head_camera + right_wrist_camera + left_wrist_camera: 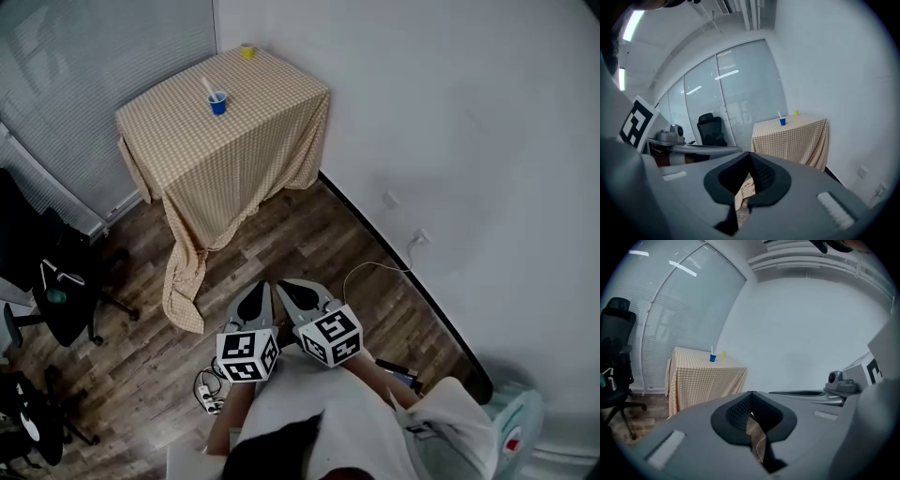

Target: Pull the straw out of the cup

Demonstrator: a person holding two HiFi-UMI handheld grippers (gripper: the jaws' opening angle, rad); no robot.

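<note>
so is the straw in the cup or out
In: the white straw pokes up at a slant from the blue cup, which stands upright on the checked tablecloth.

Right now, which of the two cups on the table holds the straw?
The blue cup, nearer the middle of the table, holds the white straw; the yellow cup at the far corner shows none.
</note>
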